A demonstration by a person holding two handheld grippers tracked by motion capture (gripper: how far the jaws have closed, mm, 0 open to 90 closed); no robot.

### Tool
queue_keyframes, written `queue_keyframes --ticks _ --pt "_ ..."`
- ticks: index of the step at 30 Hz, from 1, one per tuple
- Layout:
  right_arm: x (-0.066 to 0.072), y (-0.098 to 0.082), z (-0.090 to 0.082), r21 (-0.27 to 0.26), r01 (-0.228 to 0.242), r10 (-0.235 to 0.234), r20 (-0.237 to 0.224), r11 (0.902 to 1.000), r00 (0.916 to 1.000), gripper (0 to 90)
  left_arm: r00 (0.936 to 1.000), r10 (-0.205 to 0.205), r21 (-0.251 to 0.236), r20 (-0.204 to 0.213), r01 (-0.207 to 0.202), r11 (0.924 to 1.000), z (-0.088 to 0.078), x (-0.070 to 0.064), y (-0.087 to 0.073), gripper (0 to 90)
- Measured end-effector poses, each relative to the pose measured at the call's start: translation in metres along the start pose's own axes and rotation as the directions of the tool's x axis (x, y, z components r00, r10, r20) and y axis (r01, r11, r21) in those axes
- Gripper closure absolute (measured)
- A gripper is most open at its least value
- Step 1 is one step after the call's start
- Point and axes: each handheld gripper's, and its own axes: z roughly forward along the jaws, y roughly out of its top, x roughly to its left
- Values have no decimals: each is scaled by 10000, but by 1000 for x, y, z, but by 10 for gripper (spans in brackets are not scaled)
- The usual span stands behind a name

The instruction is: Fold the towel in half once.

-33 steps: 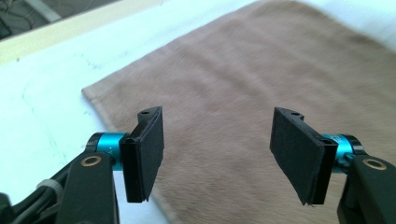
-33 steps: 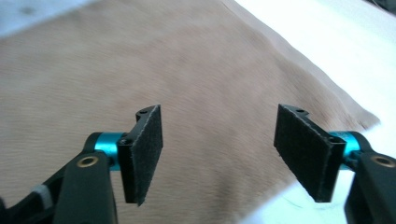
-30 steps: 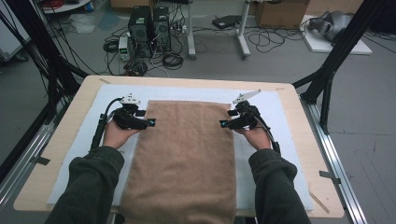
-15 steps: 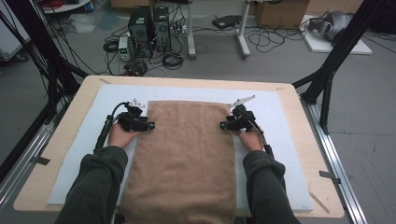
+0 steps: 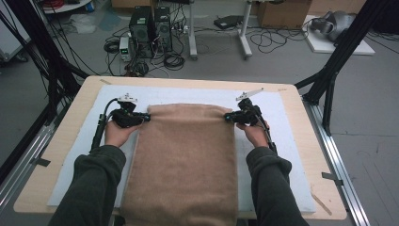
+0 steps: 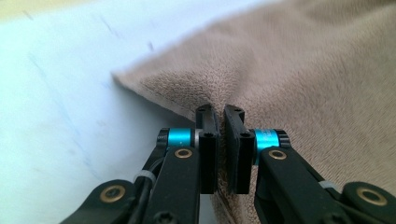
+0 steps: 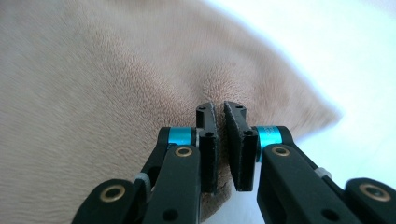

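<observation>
A tan towel (image 5: 186,160) lies flat on a white mat (image 5: 287,155), running from mid-table to the near edge. My left gripper (image 5: 147,117) sits at its far left corner, my right gripper (image 5: 227,117) at its far right corner. In the left gripper view the jaws (image 6: 220,109) have just been closing and now pinch the towel's hem (image 6: 303,70). The right gripper view shows the same: the jaws (image 7: 219,106) have just been closing and nip a fold of the towel (image 7: 93,93) near its corner. Each gripper is held by a hand in a dark sleeve.
The mat covers most of a wooden table (image 5: 66,141). Black frame posts (image 5: 339,61) rise at the table's far corners. Computer towers (image 5: 150,23) and loose cables stand on the floor beyond the far edge.
Both grippers slid inward onto the towel's far corners, and their jaws went from open to pinched on the cloth.
</observation>
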Motion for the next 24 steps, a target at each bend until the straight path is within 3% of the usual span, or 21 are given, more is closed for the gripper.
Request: queue_keyframes --ticks 2,4,6,8,10,12,13,14,16,17,19,22,24 --pt "2 14 -9 -307 158 -157 34 9994 9999 841 9999 -118 -653 -1 118 9978 -11 3 3 845" --pt "4 27 -18 -640 320 -314 102 9974 9995 842 9990 -431 -1488 90 440 9879 -22 4 6 841" --pt "7 36 -26 -802 434 -424 138 9958 9990 842 9995 -312 -1767 72 320 9837 -28 2 8 842" --pt "11 38 -31 -653 477 -479 -15 9967 9988 841 9999 -158 -1439 61 165 9895 -33 0 7 843" --pt "17 37 -35 -446 519 -530 -226 9977 9983 841 9997 258 -865 6 -257 9959 -37 -5 5 843" --pt "25 33 -37 -392 689 -705 -406 9969 9967 841 9974 717 -781 -46 -719 9944 -43 -15 -1 843" --pt "29 29 -38 -341 841 -856 -446 9959 9953 841 9971 764 -775 62 -757 9941 -47 -20 -5 843" --pt "33 24 -39 -300 857 -873 -567 9959 9946 841 9964 836 -826 172 -819 9932 -51 -24 -12 843" --pt "40 13 -43 -239 985 -1001 -755 9948 9921 841 9907 1346 -373 185 -1339 9903 -58 -34 -28 843" --pt "43 7 -45 -205 927 -943 -983 9955 9907 841 9894 1423 -350 286 -1413 9893 -62 -38 -37 843" --pt "52 -6 -51 -420 879 -927 -1333 9952 9867 840 9845 1713 -291 389 -1702 9850 -70 -49 -53 842" --pt "76 -24 -58 -122 1319 -1321 -1653 9912 9773 840 9828 1784 -569 475 -1756 9828 -81 -64 -78 840" --pt "90 -38 -61 -102 1498 -1491 -1834 9887 9717 840 9822 1789 -509 573 -1761 9831 -87 -69 -92 840"
